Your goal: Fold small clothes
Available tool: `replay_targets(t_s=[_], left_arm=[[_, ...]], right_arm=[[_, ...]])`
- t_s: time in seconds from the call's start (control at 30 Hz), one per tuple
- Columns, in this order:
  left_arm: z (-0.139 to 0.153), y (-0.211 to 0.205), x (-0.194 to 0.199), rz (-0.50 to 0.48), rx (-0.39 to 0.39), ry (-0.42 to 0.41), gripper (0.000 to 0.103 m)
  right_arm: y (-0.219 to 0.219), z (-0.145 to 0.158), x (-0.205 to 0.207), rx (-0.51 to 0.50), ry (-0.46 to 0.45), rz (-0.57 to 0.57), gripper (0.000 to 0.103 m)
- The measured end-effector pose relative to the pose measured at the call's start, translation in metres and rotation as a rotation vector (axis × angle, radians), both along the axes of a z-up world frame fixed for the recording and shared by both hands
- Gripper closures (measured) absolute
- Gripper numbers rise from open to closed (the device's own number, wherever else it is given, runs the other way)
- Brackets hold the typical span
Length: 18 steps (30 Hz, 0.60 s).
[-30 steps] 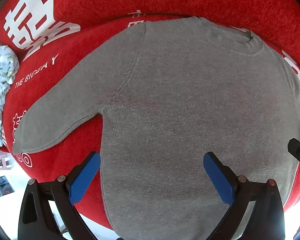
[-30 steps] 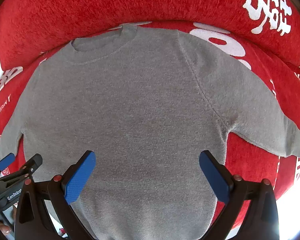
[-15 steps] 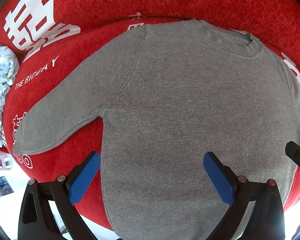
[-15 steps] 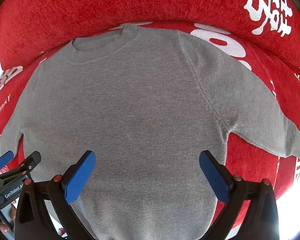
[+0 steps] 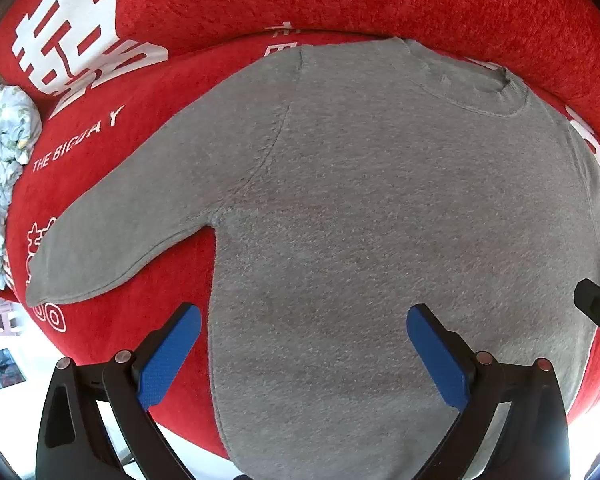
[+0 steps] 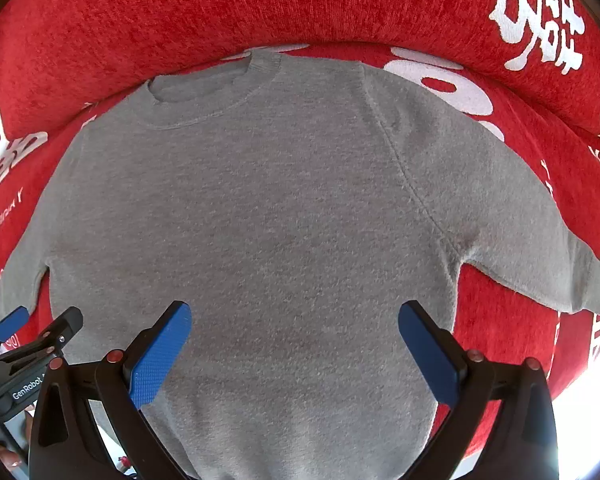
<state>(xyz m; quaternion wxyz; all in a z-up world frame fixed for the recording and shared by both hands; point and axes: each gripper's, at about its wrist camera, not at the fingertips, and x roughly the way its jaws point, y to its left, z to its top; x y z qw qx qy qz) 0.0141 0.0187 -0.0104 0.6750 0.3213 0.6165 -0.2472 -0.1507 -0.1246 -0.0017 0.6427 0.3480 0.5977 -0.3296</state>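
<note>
A small grey sweater (image 5: 380, 220) lies spread flat on a red cushion, collar at the far side, both sleeves stretched out to the sides; it also shows in the right wrist view (image 6: 260, 220). My left gripper (image 5: 304, 344) is open and empty, held above the sweater's lower left part, near its left side edge. My right gripper (image 6: 294, 344) is open and empty above the sweater's lower right part. The left gripper shows at the left edge of the right wrist view (image 6: 36, 328). The sweater's hem hangs over the cushion's front edge, hidden below the grippers.
The red cushion (image 5: 148, 128) bears white printed characters and rises into a red backrest (image 6: 260, 8) behind the collar. A crumpled pale floral cloth (image 5: 0, 160) lies at the far left. A white floor (image 5: 8, 400) shows below the cushion's front edge.
Nearly nothing has changed. Both grippers stay open; the views drift very slightly over the sweater.
</note>
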Motion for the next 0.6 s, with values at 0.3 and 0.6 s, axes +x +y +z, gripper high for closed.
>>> replay_targets(t_s=[0.3, 0.6], left_arm=[[0.003, 0.009, 0.004, 0.003, -0.007, 0.001, 0.000], [0.002, 0.015, 0.011, 0.013, -0.010, 0.003, 0.000]], right_arm=[[0.002, 0.002, 0.000, -0.002, 0.006, 0.001, 0.000], [0.003, 0.001, 0.002, -0.002, 0.008, 0.008, 0.000]])
